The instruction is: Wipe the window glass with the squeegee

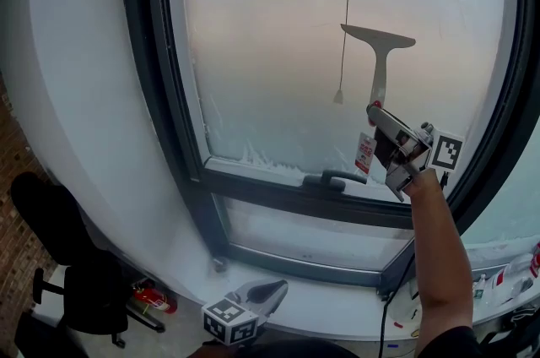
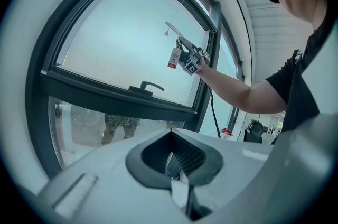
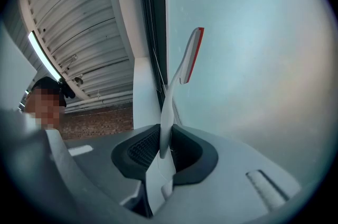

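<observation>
A white squeegee [image 1: 378,61] stands upright against the window glass [image 1: 278,61], its blade at the top. My right gripper [image 1: 381,127] is shut on the squeegee's handle, low on the right side of the pane. In the right gripper view the squeegee [image 3: 182,67] rises from between the jaws, its red-edged blade touching the glass [image 3: 253,48]. A red and white tag [image 1: 365,152] hangs below the handle. My left gripper [image 1: 274,290] hangs low by the sill, shut with nothing in it. The left gripper view shows the squeegee [image 2: 177,34] far off on the pane.
A dark window frame [image 1: 160,94] surrounds the pane, with a handle [image 1: 336,178] on its lower rail. A blind cord [image 1: 344,18] hangs in front of the glass just left of the squeegee. A black chair [image 1: 67,263] stands at lower left. Small items [image 1: 506,280] lie on the sill at right.
</observation>
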`<state>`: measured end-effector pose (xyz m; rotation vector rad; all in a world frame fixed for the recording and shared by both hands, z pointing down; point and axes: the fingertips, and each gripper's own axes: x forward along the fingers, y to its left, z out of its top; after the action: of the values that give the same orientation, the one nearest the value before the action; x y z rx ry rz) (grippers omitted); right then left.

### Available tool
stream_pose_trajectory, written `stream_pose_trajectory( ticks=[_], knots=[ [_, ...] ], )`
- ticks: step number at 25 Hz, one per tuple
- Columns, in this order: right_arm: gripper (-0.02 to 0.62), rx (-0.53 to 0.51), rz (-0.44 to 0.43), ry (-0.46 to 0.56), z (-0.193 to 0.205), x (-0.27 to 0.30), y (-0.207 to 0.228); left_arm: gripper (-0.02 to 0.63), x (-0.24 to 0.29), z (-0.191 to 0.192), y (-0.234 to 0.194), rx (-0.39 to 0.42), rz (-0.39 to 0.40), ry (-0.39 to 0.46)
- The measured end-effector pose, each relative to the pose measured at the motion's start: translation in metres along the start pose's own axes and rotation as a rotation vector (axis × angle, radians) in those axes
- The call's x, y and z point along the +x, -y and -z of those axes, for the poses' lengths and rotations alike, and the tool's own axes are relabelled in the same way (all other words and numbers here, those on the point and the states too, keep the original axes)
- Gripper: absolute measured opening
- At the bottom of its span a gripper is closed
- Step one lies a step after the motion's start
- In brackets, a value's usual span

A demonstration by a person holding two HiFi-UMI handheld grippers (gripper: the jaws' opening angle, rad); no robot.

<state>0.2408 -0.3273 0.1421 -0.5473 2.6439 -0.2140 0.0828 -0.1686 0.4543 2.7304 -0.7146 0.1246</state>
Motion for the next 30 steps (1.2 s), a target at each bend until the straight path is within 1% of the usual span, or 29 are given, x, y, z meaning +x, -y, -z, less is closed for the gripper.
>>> stream_pose_trajectory(
  ticks=[4,10,14,18,23,27,30],
  knots=[
    [0.086,0.002,0.012,-0.011,0.014,-0.008,-0.002,0.0,0.0,0.005,0.002,0.001,0.006,-0.01],
    [0.086,0.046,0.036,-0.011,0.039,-0.021,0.006,0.0,0.003,0.009,0.004,0.003,0.017,-0.026],
    [0.086,0.067,0.045,-0.018,0.058,-0.027,0.009,0.0,0.005,0.018,0.003,0.005,0.034,-0.035],
    [0.086,0.132,0.05,0.005,0.075,-0.034,0.01,0.0,0.006,0.017,0.004,0.001,0.037,-0.046],
    [0.085,0.173,0.057,0.017,0.096,-0.045,0.012,0.0,0.007,0.02,0.003,0.0,0.042,-0.055],
    [0.085,0.185,0.088,0.005,0.115,-0.056,0.019,0.0,0.008,0.026,-0.002,0.003,0.05,-0.059],
    [0.086,0.213,0.093,0.013,0.126,-0.061,0.019,0.0,0.009,0.022,-0.001,-0.001,0.043,-0.07]
  ],
)
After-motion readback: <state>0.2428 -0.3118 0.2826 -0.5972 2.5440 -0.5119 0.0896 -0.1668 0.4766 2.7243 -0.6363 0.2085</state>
